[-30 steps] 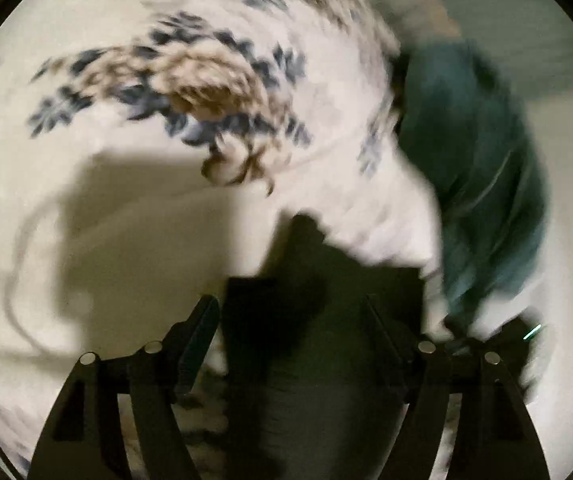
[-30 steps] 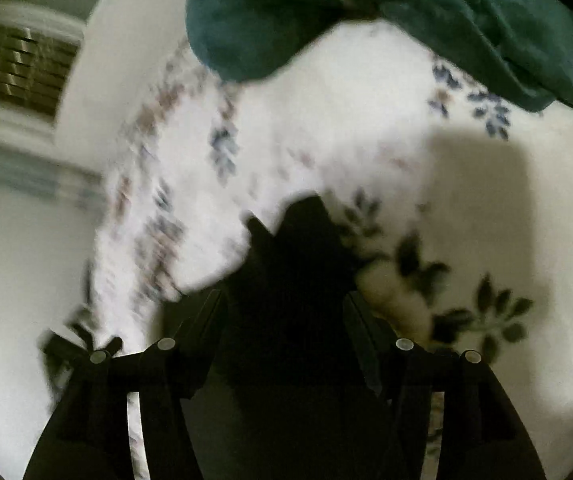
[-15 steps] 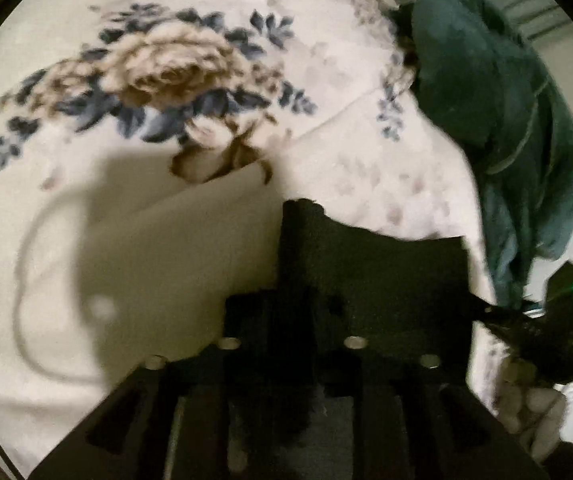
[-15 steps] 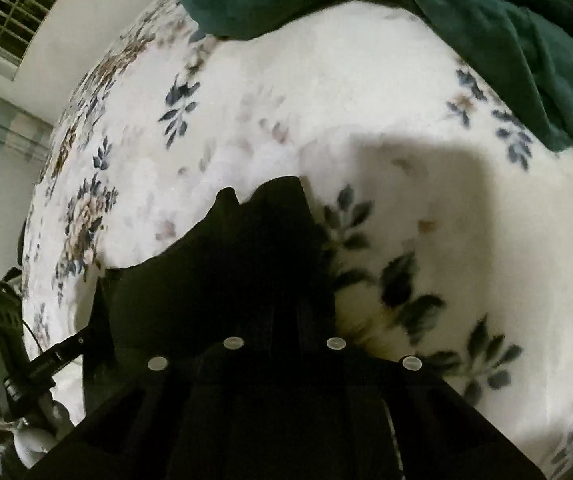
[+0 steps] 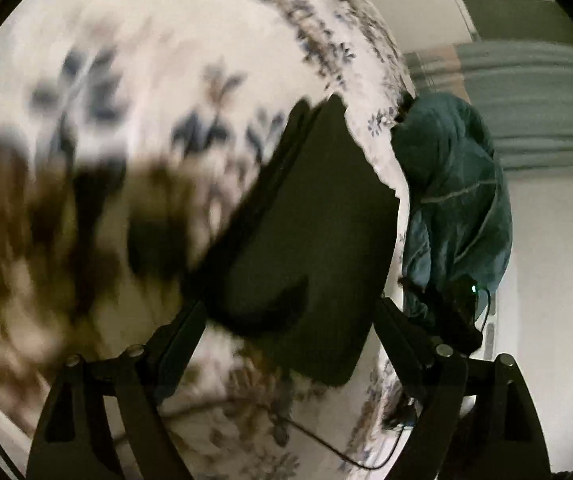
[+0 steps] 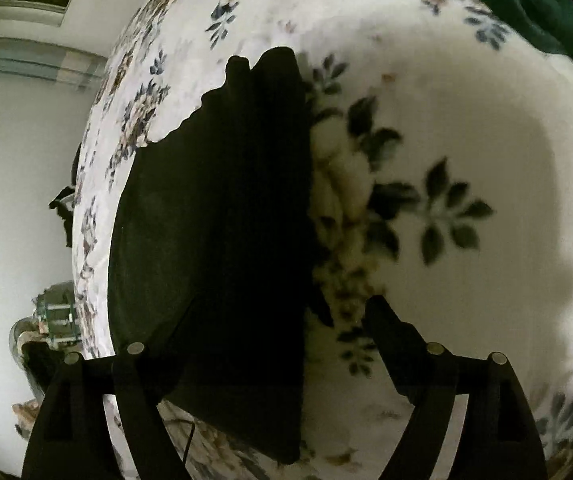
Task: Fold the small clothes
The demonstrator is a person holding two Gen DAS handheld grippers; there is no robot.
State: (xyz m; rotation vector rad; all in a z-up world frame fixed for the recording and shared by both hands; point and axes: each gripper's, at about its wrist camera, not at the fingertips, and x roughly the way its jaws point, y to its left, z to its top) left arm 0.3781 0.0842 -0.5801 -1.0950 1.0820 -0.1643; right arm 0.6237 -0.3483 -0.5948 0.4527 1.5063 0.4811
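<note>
A small black garment (image 5: 318, 232) lies folded on the floral bedsheet (image 5: 214, 40), its scalloped edge toward the far side. The left gripper (image 5: 288, 316) hovers just above its near end. Its jaws are opening, and the cloth shows between the fingers but the pads stand clear of it. In the right wrist view the same black garment (image 6: 222, 220) fills the centre left. The right gripper (image 6: 282, 308) hangs over its right-hand folded edge, jaws opening, with its left finger (image 6: 182, 320) over the cloth and its right finger (image 6: 390, 328) over bare sheet. Neither gripper holds anything.
A heap of teal clothing (image 5: 454, 200) sits at the bed's edge, also seen as teal clothing (image 6: 526, 0) at the top right. A dark device with a green light (image 5: 458, 300) sits below it. A thin cable (image 5: 326, 448) crosses the sheet. A wall and floor lie beyond the bed's left edge (image 6: 82, 200).
Half a second ago both grippers were shut on the black garment; now both have let go and spread wide. The left gripper swung fast sideways, blurring the sheet. The garment now lies folded.
</note>
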